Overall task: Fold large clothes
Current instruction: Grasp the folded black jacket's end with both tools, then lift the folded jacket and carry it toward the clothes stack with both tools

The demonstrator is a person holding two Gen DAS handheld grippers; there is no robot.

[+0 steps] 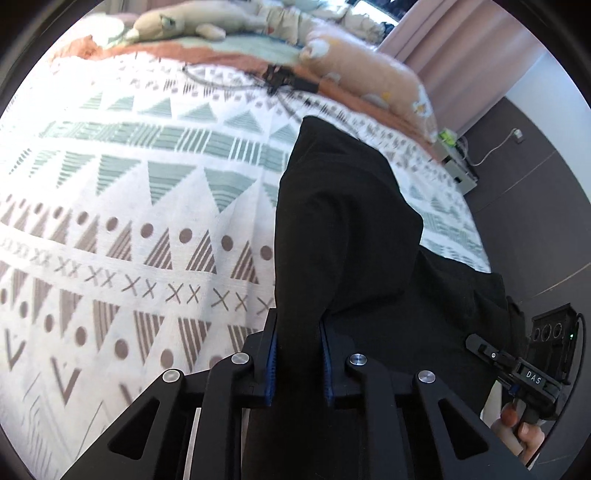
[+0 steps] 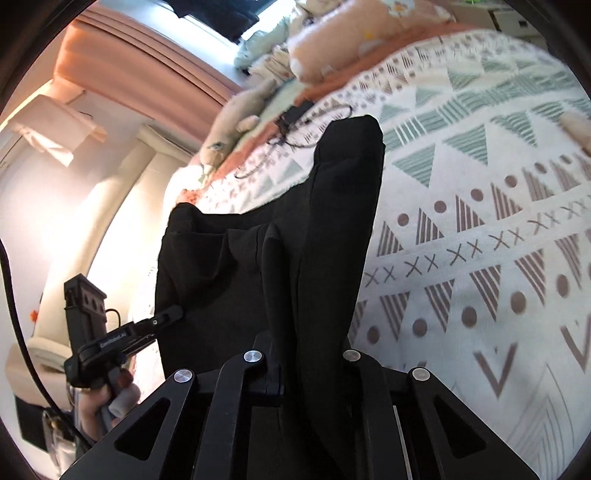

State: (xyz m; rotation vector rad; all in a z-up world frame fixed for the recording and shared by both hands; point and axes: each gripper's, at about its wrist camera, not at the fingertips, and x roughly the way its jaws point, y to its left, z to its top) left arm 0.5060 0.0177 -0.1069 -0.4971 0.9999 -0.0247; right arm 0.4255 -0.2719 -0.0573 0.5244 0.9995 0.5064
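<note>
A thick bunch of the black garment is pinched between the blue-lined fingers of the left gripper, the jaws pressed against the cloth from both sides. The right gripper is likewise closed on a bundle of the same garment, though its pads are mostly hidden by the fabric that spills over them. In each view the other gripper is seen at the frame's edge, gripped by a hand and biting the garment's far side, so the cloth is held at two separate points and hangs stretched between them.

The garment is judged to be held up above the bed so that it can be spread or laid down flat for a fold; only its far end seems to reach the patterned bedspread, and whether it rests there cannot be told. The folding itself does not yet appear begun.

Toward the head of the bed, plush toys and an orange pillow are piled, and a dark tangled cable lies on the bedspread just short of them. These are well apart from the garment, but the cable could be caught if the cloth is laid far forward. Pink curtains and a dark floor border the bed.
</note>
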